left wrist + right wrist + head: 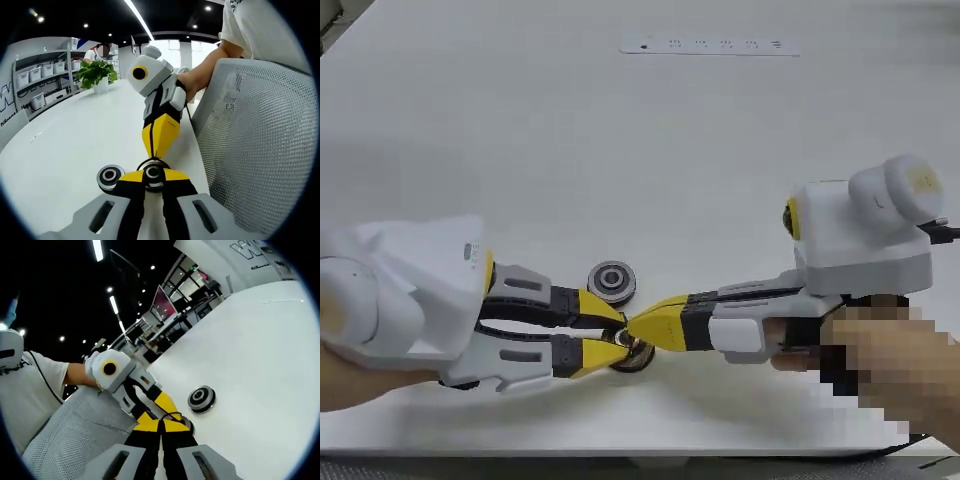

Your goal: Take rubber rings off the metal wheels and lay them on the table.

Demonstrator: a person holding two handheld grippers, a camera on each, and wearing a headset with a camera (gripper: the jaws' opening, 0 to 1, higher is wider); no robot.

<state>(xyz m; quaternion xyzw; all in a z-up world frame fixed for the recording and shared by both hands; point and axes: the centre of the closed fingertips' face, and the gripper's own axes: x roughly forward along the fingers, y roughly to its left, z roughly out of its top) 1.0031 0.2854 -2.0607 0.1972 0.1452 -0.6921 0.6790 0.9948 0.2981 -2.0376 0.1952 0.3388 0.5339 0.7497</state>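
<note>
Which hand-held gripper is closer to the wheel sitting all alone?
Left. The left hand-held gripper has its upper jaw right beside the lone wheel. The right hand-held gripper points at the other wheel, slightly farther off.

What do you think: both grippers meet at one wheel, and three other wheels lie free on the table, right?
Not three: the head view shows one free wheel on the table. The left gripper and right gripper do meet at one wheel.
</note>
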